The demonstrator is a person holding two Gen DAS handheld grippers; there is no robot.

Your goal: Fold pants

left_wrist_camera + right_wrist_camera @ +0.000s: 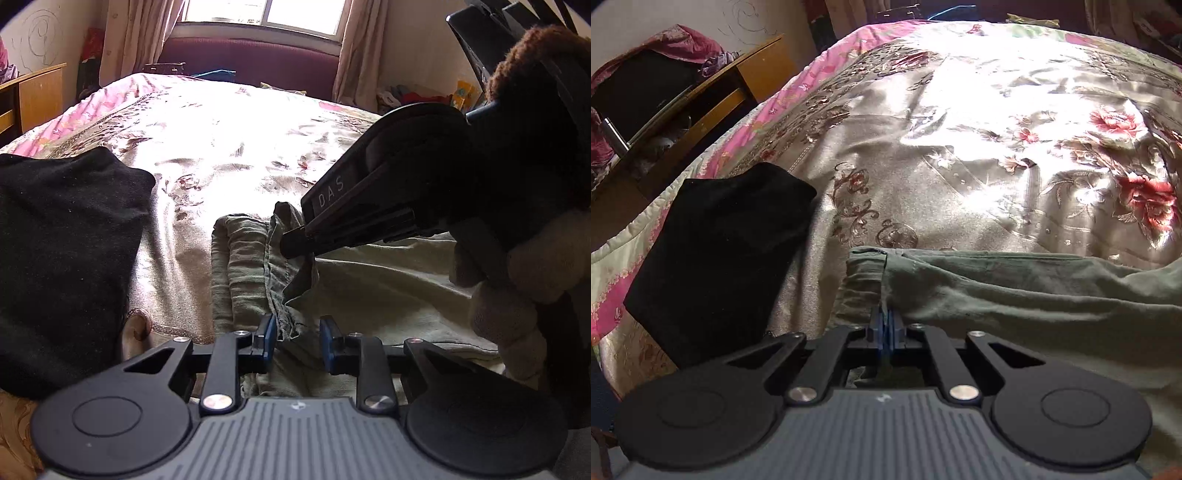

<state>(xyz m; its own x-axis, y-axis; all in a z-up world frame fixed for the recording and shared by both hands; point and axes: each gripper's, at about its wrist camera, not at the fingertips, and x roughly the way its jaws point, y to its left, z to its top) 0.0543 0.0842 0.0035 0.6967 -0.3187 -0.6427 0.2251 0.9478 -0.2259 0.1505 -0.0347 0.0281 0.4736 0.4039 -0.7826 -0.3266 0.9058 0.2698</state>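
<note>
1. Hand-held gripper, right [886, 328]: pads pressed together on a raised fold of the pants [1015, 295], next to the waistband [864, 284]. The left wrist view shows its tip biting into the fabric ridge at that end.
2. Left hand-held gripper [297, 341]: pads spread, straddling a bunched seam of the same cloth. Fabric sits between them, but they're not clamped on it.
3. Pants lie on the bed [979, 155], on the floral cover, at the near edge. Waistband end is toward the black garment [720, 251], close to it but not touching as far as I can tell.
4. Long axis: runs across the right wrist view, waistband at left, legs going off to the right and out of frame. Can't see the hems, so I can't tell how much folding is done.
5. Risks, my read:
   - Your right pinch looks shallow, on a thin ridge. Pull hard and it may slip out, or lift only the top layer.
   - Close the left where it is and you'd likely grab a wad of seam, not a clean edge, so the fold would come out skewed.
   - Satin cover looks slick. Dragging could slide the whole garment instead of folding it.
   - Swinging left could catch the black garment.
</note>
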